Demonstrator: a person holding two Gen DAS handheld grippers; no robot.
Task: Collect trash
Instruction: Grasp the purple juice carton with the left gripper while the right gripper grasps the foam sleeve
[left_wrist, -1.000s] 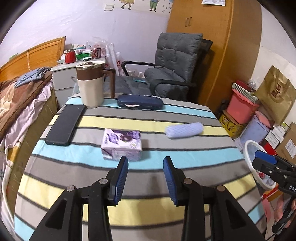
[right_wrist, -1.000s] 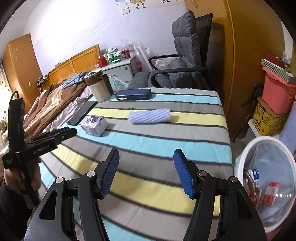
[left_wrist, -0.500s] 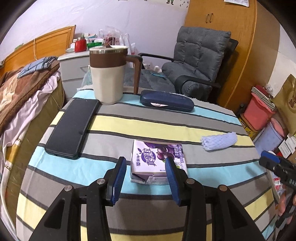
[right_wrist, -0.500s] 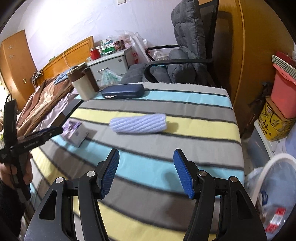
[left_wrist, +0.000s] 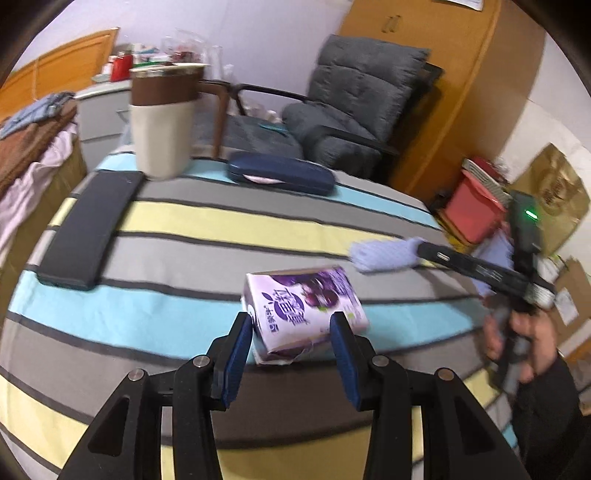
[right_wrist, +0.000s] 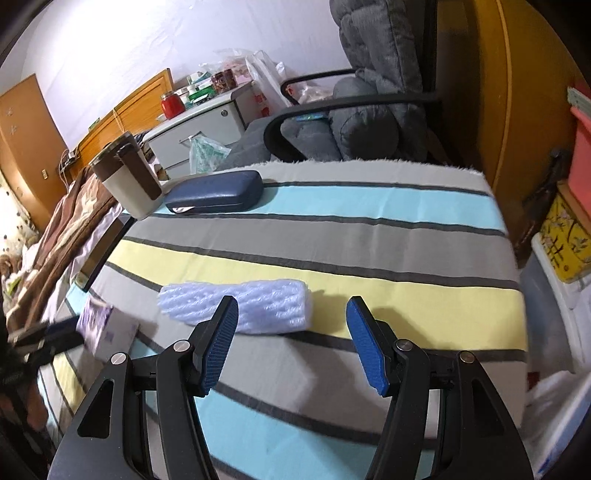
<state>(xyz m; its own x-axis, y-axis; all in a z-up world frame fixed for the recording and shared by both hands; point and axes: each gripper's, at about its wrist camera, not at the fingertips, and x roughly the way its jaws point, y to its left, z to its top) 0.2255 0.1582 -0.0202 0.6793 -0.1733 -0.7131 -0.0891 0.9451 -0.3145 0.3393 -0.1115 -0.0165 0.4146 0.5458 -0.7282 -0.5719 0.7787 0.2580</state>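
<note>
The left tool (left_wrist: 291, 350) sits with its blue pads astride the near end of the small purple-and-white drink carton (left_wrist: 304, 308), which lies tilted on the striped cloth of the bench (left_wrist: 229, 236); the jaws look narrowed around it, but whether the pads press its sides I cannot tell. An emptied carton of this kind is likely light and thin-walled, so it should dent under a hard squeeze and could slip on its glossy print; the flat side panels near the middle seem the best hold. The right tool (right_wrist: 291, 345) is wide open, its left pad in front of the pale blue foam-mesh sleeve (right_wrist: 236, 306) that lies across the yellow stripe. That sleeve looks soft, springy and near weightless, best pinched across its middle. The cream-and-brown mug (left_wrist: 164, 122), dark blue glasses case (left_wrist: 280, 177) and black phone (left_wrist: 88, 229) lie farther back
</note>
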